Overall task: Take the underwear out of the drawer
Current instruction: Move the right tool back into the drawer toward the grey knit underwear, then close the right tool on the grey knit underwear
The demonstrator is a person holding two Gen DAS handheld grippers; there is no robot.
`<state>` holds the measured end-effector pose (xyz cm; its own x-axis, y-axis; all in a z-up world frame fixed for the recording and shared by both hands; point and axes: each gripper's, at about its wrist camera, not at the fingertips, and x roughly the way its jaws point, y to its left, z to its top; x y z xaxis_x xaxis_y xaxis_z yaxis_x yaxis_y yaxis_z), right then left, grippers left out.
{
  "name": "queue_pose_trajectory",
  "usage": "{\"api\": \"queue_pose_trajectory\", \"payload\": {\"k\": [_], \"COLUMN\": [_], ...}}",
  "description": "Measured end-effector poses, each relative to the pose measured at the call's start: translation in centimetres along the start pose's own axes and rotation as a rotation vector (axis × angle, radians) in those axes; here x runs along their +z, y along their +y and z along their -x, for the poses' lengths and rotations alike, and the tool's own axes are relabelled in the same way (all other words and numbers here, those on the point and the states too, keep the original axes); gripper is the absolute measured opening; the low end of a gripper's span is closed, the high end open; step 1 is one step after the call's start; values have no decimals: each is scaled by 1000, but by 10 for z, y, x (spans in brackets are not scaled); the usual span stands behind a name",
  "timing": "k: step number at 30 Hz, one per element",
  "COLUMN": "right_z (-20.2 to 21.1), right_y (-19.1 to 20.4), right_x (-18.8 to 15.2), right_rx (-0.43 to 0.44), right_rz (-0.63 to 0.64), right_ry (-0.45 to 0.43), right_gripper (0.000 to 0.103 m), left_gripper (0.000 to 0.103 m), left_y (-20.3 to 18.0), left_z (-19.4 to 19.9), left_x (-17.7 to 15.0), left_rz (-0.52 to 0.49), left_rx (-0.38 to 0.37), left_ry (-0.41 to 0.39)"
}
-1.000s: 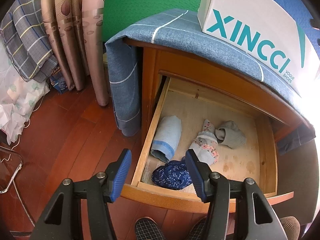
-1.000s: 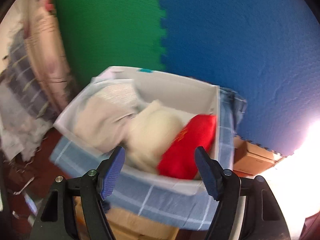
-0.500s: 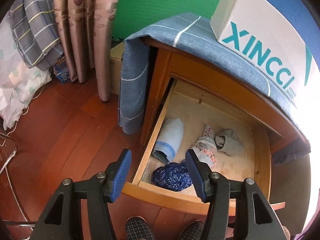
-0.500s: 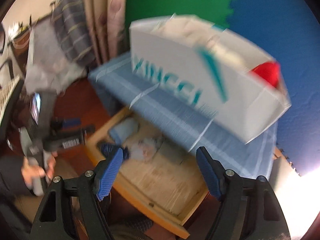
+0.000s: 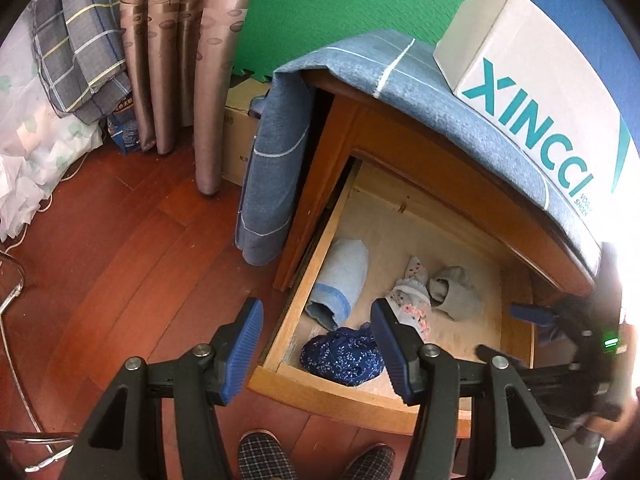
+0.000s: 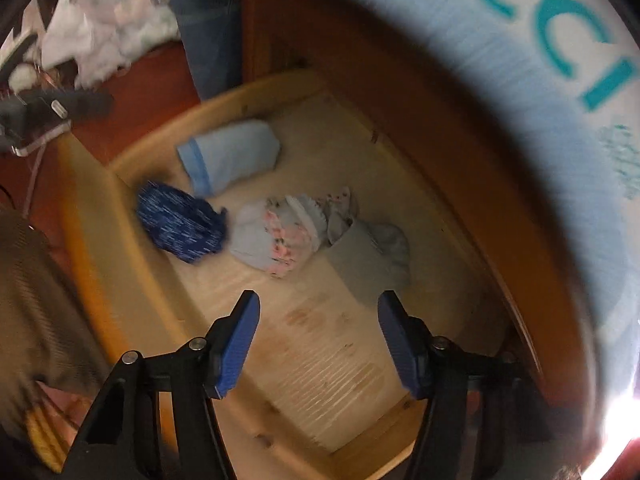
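Now the right tool [image 6: 318, 338], jaws just narrowed yet empty, hangs over the drawer [image 6: 100, 240] to reach the floral underwear [image 6: 280, 236].

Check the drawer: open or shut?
Open. The drawer is pulled out of the cabinet, its four rolled garments exposed, including the dark blue one.

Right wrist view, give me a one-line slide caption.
Open right gripper, jaws just closing with nothing between, above drawer holding four folded garments.
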<state>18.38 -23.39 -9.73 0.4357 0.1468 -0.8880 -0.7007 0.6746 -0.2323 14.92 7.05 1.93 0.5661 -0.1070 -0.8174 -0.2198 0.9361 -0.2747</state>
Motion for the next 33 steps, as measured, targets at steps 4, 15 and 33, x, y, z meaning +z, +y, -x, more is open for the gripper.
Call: {"api": "queue_pose_trajectory", "payload": {"k": [4,15,33], "right_z": [-27,-76,-111], "right_y": [4,3,-22], "right_x": [-1,5,18], "right_rx": [-97,-137,-113], "right_rz": [110,177,147], "right_ry": [15,14,-43], "right_gripper": [58,58,60], "left_gripper": [57,57,57], "left_y": [3,6,7], "left_z": [-1,-5,-9], "left_x": [1,2,4], "left_rz": [14,27,33], "left_rx": [-8,-20,-23], "left_ry": [4,13,25]}}
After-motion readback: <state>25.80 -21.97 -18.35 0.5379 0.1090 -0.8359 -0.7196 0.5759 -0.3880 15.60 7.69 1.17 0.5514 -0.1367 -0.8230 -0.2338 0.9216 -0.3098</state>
